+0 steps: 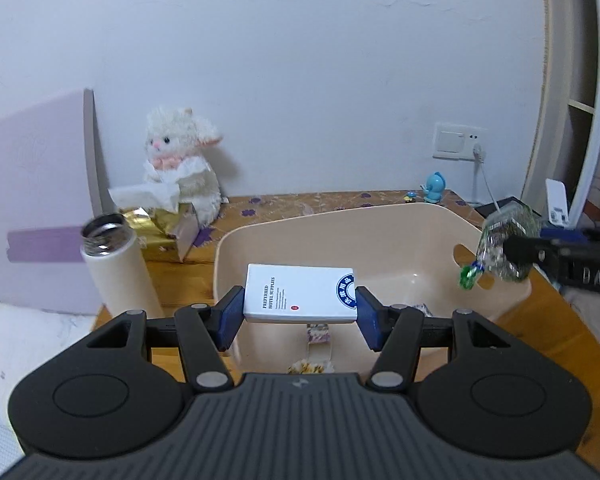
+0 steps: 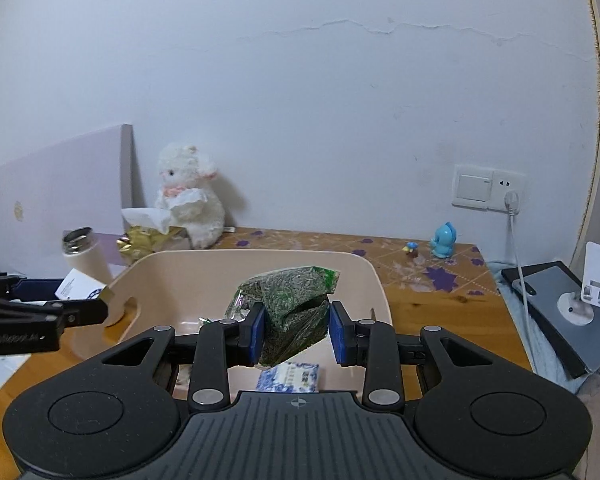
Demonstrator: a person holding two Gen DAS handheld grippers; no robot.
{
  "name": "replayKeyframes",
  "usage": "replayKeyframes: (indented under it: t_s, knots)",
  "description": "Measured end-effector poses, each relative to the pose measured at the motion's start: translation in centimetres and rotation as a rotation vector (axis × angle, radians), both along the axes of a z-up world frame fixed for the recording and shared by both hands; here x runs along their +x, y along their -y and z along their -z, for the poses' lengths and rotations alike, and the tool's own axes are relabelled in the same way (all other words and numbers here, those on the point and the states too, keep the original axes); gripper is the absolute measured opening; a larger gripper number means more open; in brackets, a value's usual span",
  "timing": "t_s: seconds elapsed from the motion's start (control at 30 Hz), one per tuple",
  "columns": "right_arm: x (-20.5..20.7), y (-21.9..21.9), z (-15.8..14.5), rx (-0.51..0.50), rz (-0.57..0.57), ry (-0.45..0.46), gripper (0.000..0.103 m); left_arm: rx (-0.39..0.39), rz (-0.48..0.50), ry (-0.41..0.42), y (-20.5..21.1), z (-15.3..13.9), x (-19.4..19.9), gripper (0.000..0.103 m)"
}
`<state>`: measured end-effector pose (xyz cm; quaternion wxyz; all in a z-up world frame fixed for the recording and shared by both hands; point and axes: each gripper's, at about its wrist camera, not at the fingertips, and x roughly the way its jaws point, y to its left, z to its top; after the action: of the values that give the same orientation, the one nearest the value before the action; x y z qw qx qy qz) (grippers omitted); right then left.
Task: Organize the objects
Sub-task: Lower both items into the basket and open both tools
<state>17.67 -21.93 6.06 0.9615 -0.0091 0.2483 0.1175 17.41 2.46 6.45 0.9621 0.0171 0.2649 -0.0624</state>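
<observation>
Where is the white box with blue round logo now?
The left gripper holds the white box over the near-left part of the beige basket, right of the white thermos.

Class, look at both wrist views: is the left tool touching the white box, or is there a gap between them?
Touching. The left wrist view shows the left tool with both blue pads pressed against the ends of the white box, holding it above the beige basin.

My left gripper and right gripper: black linkage arms, silver pivot screws, blue-padded fingers, ribbed grey housing, round black side discs.
</observation>
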Motion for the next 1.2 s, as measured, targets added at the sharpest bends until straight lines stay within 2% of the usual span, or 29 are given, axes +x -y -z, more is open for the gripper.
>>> replayKeyframes:
  t_s: [0.27, 0.4, 0.47, 0.57, 0.6, 0.63, 0.67, 0.77, 0.9, 1.03, 1.2]
  knots:
    - [3.2, -1.3, 3.1, -0.064, 0.031, -0.056, 0.031, 0.043, -0.026, -0.122, 1.4, 3.6, 5.4, 0.060]
    - [4.5, -1.9, 4.9, -0.096, 0.040, -0.102, 0.031, 0.065, -0.035, -0.179, 1.7, 5.8, 6.5, 0.061]
    - [4.6, -2.0, 5.5, -0.108, 0.041, -0.115, 0.031, 0.102, -0.034, -0.174, 2.2, 6.0, 6.6, 0.061]
    - [4.5, -2.2, 5.8, -0.119, 0.039, -0.118, 0.031, 0.069, -0.012, -0.191, 2.3, 5.9, 6.6, 0.062]
    - [4.4, -2.1, 5.7, -0.120, 0.039, -0.117, 0.034, 0.062, -0.015, -0.190, 2.2, 5.7, 6.6, 0.062]
    - [4.3, -2.1, 5.5, -0.120, 0.041, -0.112, 0.043, 0.060, -0.018, -0.186, 2.2, 5.5, 6.4, 0.062]
    - [4.0, -2.0, 5.3, -0.118, 0.041, -0.103, 0.044, 0.059, -0.021, -0.182, 2.2, 5.2, 6.3, 0.062]
    - [3.0, -1.7, 4.3, -0.117, 0.047, -0.072, 0.054, 0.052, -0.033, -0.170, 2.0, 4.2, 5.5, 0.074]
    - [1.1, -1.3, 2.9, -0.110, 0.043, -0.034, 0.067, 0.054, -0.040, -0.141, 1.9, 2.6, 3.9, 0.077]
    - [-0.9, -0.8, 2.0, -0.103, 0.036, -0.021, 0.072, 0.050, -0.043, -0.115, 1.8, 1.5, 2.1, 0.078]
    - [-3.3, -0.6, 1.9, -0.110, 0.014, -0.026, 0.076, 0.060, -0.030, -0.121, 2.1, 1.2, -0.4, 0.078]
